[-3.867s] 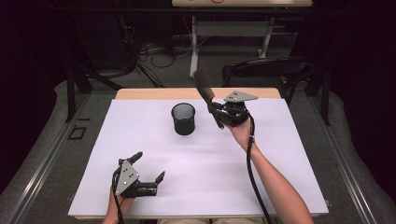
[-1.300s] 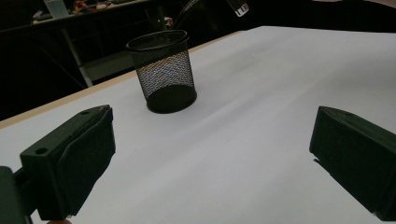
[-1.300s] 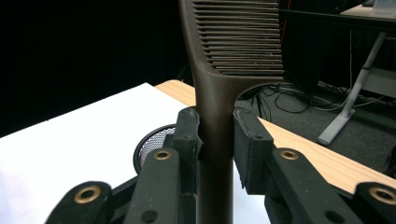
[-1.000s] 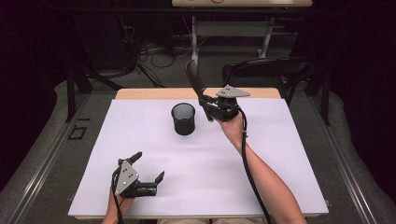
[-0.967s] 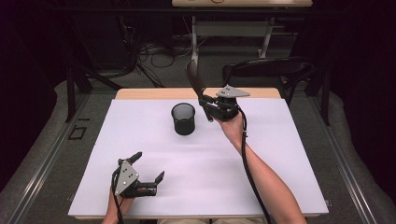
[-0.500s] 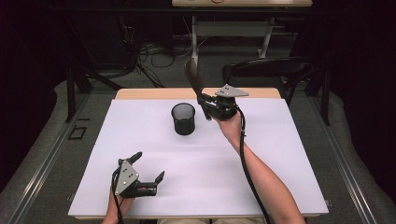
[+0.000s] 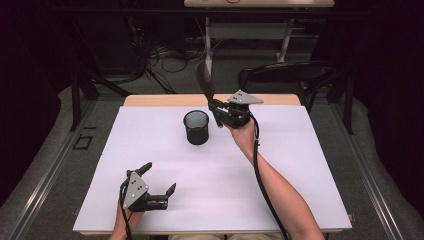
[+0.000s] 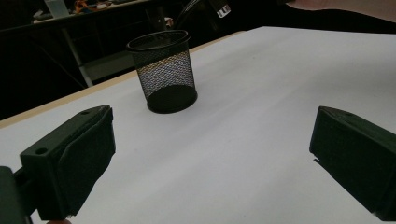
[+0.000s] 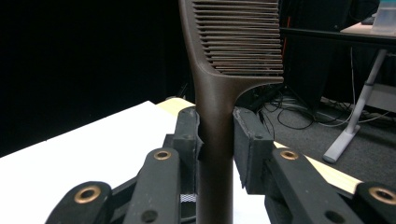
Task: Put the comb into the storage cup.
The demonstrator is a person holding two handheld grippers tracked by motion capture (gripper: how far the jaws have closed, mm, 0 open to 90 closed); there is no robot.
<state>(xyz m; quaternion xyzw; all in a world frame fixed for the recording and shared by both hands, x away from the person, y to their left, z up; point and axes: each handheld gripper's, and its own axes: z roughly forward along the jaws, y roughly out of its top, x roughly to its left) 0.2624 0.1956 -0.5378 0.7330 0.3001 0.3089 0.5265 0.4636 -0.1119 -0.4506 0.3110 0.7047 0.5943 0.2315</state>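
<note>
- The right hand-held gripper [image 7: 220, 114], raised above the far part of the counter [image 7: 310, 165], is clamped on the handle of a dark brown comb [image 7: 204, 82].
- In the right gripper view the two black jaws press the comb's handle [image 9: 215, 154] from both sides, and the toothed part rises out of the top of that view.
- From the high view the comb stands nearly upright, leaning a little to the left, its toothed end uppermost and past the counter's far edge.
- A black wire-mesh cup [image 7: 196, 127] stands upright on the white counter near the middle of the far edge, just left of the right hand-held gripper and below the comb.
- The comb is clear of the cup: it is held in the air beside it, not inside it.
- The left hand-held gripper [image 7: 159, 180] sits low by the counter's near edge, toward the near left corner, well apart from the cup.
- Its jaws are spread wide with nothing between them; the left gripper view looks between them across bare white counter to the cup [image 8: 163, 70].
- The person's right forearm [image 7: 280, 190] reaches from the near edge across the counter's right half.
</note>
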